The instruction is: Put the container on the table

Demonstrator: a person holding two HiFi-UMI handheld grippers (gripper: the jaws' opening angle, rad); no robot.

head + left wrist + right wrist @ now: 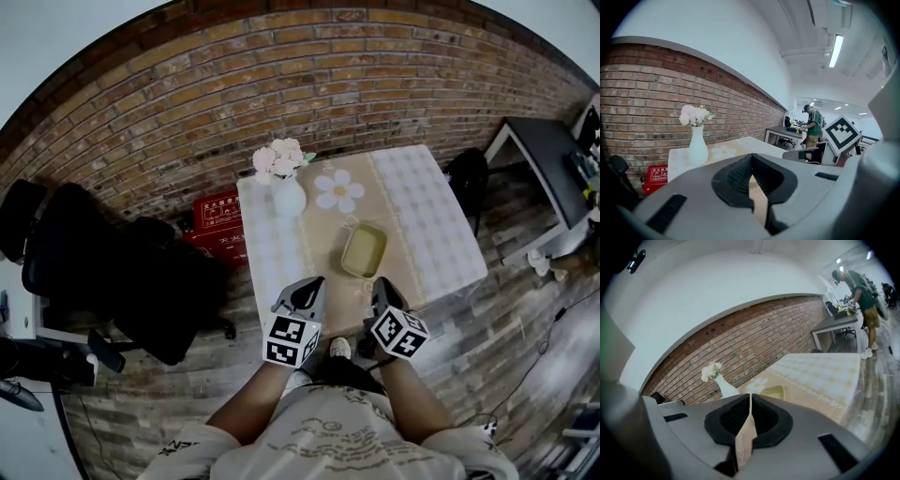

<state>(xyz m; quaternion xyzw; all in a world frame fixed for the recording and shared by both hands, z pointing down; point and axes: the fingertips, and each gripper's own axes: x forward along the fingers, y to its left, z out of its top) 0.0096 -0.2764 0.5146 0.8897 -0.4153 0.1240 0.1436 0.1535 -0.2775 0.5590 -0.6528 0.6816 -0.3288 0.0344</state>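
Observation:
The container point(364, 251), a shallow yellow-green rectangular dish, rests on the table point(441, 234) near its front edge, empty. Its rim also shows in the right gripper view point(771, 391), just past the jaws. My left gripper point(309, 286) hangs over the front edge of the table, to the left of the dish, its jaws together and empty point(751, 159). My right gripper point(382, 286) hangs beside it, just short of the dish's near right corner, also shut with nothing between its pads point(750, 397). Neither gripper touches the dish.
A white vase of pale flowers point(287, 192) and a daisy-shaped mat point(338, 190) occupy the table's far side, against a brick wall. A red box point(217, 225) and black chairs point(141, 272) stand on the left. On the right is a dark desk point(544, 169), with a person point(862, 296) beside it.

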